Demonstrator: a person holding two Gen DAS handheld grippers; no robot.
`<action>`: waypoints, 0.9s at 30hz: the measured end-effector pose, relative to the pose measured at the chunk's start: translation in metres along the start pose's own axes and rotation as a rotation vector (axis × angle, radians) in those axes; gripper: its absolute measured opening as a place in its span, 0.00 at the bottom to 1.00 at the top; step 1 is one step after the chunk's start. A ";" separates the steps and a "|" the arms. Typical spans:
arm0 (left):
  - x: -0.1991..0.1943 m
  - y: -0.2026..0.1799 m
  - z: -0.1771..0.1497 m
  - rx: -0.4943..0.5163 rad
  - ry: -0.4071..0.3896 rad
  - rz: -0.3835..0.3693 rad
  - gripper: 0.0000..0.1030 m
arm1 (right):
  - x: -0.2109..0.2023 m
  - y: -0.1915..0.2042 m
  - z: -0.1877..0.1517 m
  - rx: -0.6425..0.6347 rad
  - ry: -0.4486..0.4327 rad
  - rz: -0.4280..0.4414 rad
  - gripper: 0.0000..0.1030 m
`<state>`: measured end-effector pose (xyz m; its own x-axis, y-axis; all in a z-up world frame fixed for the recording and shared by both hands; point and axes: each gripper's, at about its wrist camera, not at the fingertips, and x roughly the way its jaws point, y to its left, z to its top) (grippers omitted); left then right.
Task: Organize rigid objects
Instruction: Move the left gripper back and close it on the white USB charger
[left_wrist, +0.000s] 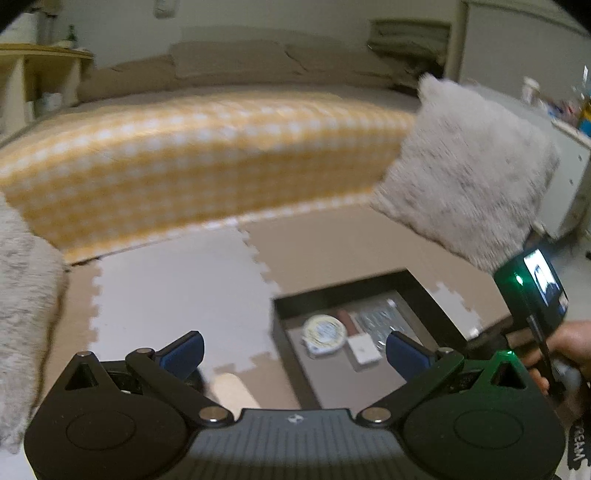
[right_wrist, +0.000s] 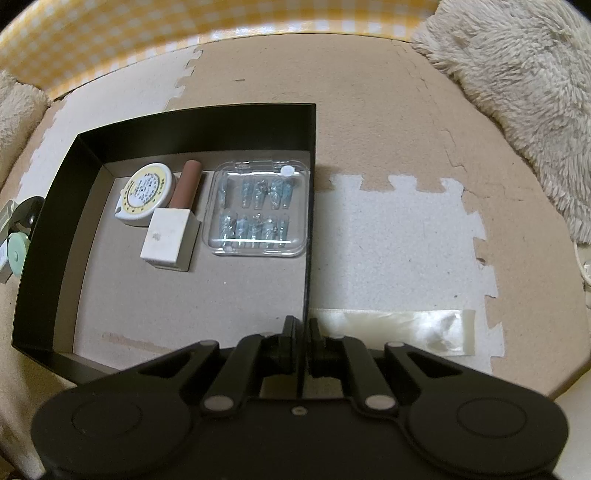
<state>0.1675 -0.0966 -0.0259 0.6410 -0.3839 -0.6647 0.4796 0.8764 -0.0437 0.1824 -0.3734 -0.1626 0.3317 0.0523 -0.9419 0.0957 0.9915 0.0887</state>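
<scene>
Nearest, in the right wrist view, the right gripper (right_wrist: 300, 332) is seen pointing steeply down, its jaws clamped together on the thin right-hand wall of a shallow black cardboard box (right_wrist: 55, 206) that sits on the floor. Beside the gripper, to the right, a strip of glossy cream tape (right_wrist: 399, 325) is stuck on a white foam puzzle tile (right_wrist: 399, 240), which is set among tan foam tiles (right_wrist: 369, 110).

Inside the box, on its grey base, three things are laid in a row along the far wall. A round white and yellow tape measure (right_wrist: 146, 194) lies at the left. Just beside it, a brown cylindrical bottle with a white square cap (right_wrist: 173, 225) lies on its side, the cap toward the near side. A clear square plastic case of small bluish parts (right_wrist: 258, 208) lies at the right, close to the clamped wall.

In the left wrist view, the left gripper (left_wrist: 295, 350) is held above the floor with its blue-padded jaws wide apart and nothing between them. The box is seen beyond its right finger, and a hand (left_wrist: 561, 350) grips the other tool at the right edge.

Farther off, a fluffy grey cushion (left_wrist: 469, 166) leans at the right, and a bed with a yellow and white checked cover (left_wrist: 203, 155) spans the far side.
</scene>
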 end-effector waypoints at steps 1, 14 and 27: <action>-0.003 0.005 0.000 -0.007 -0.015 0.012 1.00 | 0.000 0.000 0.000 0.000 0.000 -0.001 0.07; -0.009 0.073 -0.008 -0.152 -0.081 0.186 1.00 | 0.000 0.000 0.000 -0.004 0.000 -0.003 0.07; 0.042 0.131 -0.061 -0.472 0.194 0.298 1.00 | 0.000 0.000 -0.001 -0.010 0.001 -0.009 0.07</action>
<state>0.2210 0.0198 -0.1053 0.5647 -0.0796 -0.8215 -0.0518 0.9900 -0.1316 0.1820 -0.3729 -0.1628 0.3298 0.0432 -0.9431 0.0893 0.9931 0.0767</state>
